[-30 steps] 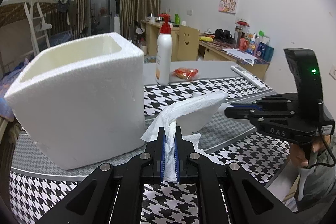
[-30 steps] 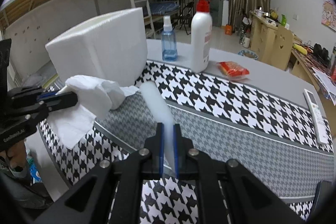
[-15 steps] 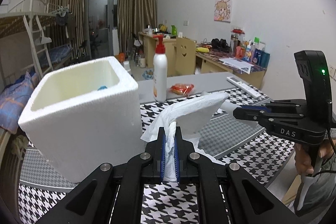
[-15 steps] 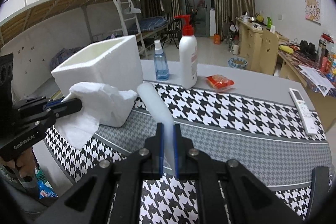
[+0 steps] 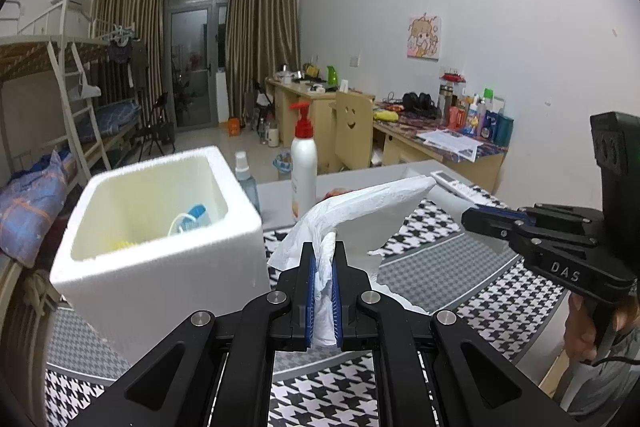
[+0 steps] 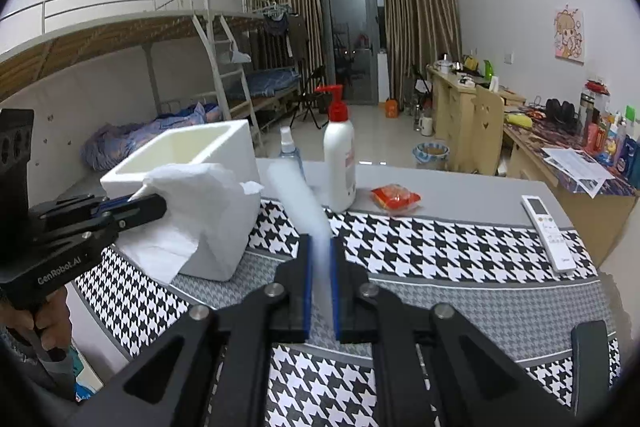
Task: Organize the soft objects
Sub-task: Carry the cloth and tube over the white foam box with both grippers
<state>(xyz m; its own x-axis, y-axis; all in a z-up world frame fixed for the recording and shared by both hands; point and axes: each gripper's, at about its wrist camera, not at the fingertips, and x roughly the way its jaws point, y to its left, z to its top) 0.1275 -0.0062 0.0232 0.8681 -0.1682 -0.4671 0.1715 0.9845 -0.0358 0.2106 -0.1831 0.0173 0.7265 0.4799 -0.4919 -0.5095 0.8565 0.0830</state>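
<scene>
Hanging crumpled and white, tissue (image 5: 360,211) stretching in the air just beside the foam box (image 5: 160,235), above the checked tablecloth (image 6: 440,251); left gripper (image 5: 323,267) and right gripper (image 6: 320,267) each clamping one end.

Both claws, left claw (image 5: 323,267) and right claw (image 5: 472,217), pinch the white tissue (image 5: 372,203).

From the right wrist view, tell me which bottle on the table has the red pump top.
The tall white bottle, standing upright. The smaller clear blue spray bottle beside it, nearer the foam box, has a whitish cap.
</scene>
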